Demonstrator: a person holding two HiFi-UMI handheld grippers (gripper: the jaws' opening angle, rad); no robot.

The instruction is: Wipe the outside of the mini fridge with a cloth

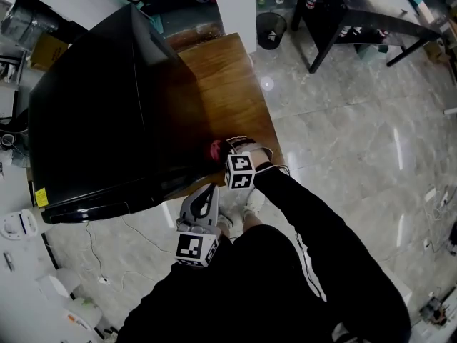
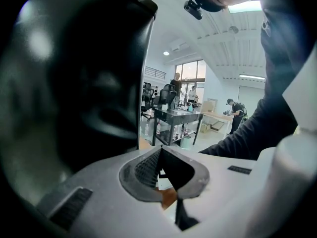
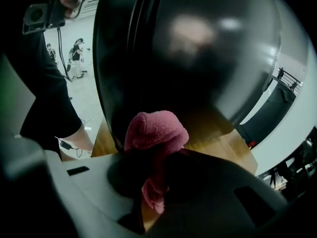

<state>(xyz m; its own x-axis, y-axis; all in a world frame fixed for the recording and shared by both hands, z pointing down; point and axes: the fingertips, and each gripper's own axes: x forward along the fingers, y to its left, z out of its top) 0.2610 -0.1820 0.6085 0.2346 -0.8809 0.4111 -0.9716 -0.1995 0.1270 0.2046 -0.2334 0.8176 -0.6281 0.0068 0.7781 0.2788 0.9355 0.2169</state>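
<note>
The black glossy mini fridge (image 1: 107, 120) stands on a wooden table (image 1: 228, 84). My right gripper (image 1: 227, 151) is shut on a pink cloth (image 1: 216, 148) and holds it against the low right side wall of the fridge, near its front corner. In the right gripper view the pink cloth (image 3: 154, 130) bulges out of the right gripper (image 3: 156, 162) and touches the fridge (image 3: 198, 48). My left gripper (image 1: 206, 195) hangs just in front of the fridge's front corner, shut and empty. In its own view the left gripper (image 2: 159, 170) points up beside the fridge (image 2: 74, 83).
The table's edge (image 3: 218, 133) runs close under the cloth. My shoes (image 1: 253, 202) stand on the marble floor by the table. Cables (image 1: 100, 249) trail on the floor at the left. A black bin (image 1: 271, 29) and a black desk (image 1: 357, 16) stand farther off.
</note>
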